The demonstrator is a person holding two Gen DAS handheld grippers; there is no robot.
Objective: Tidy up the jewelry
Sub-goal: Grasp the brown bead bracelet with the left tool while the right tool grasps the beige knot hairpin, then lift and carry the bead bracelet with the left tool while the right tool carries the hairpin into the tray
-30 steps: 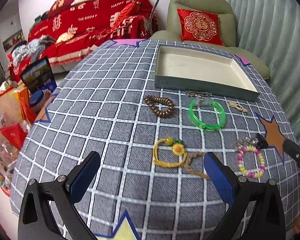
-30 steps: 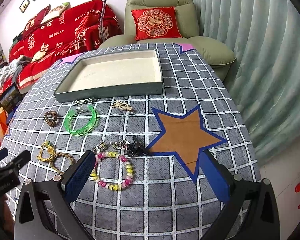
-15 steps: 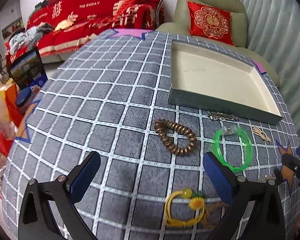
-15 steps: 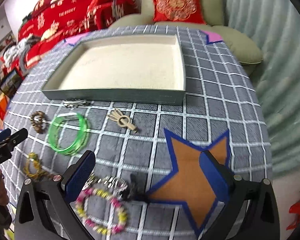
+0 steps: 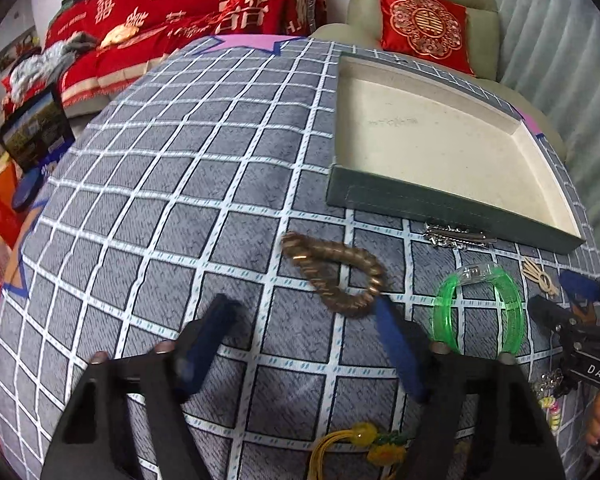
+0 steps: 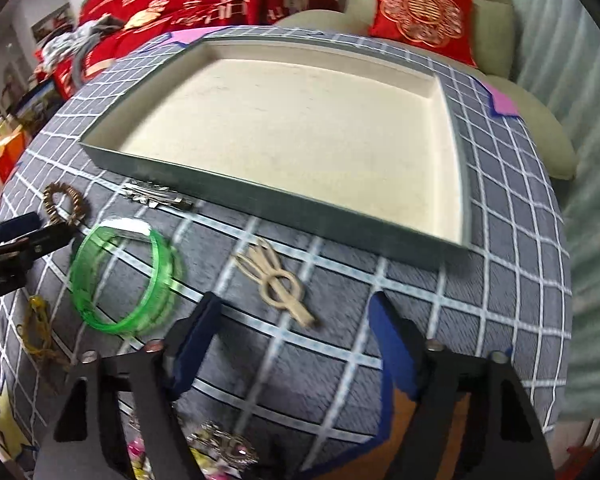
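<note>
- The left gripper [image 5: 306, 314] hangs over the brown beaded bracelet [image 5: 334, 274], its jaws closing with only the near end of the loop between them; the pads do not yet press on it.
- The right gripper [image 6: 294, 312] hangs over the beige hair clip [image 6: 274, 280], its jaws likewise closing, with the clip's tail between the tips and not yet pinched.
- Every piece lies on the checked tablecloth [image 5: 160, 200] outside the empty tray [image 6: 300, 120]; the green bangle [image 6: 126, 276] and silver clip [image 6: 158, 196] wait nearby.
- To do this well, each gripper should probably centre on its piece before the pads meet.
- The flat clip looks apt to slip, so a low, square pinch seems wise.
- The bracelet will likely sag once lifted; a grip across one strand should hold.
</note>
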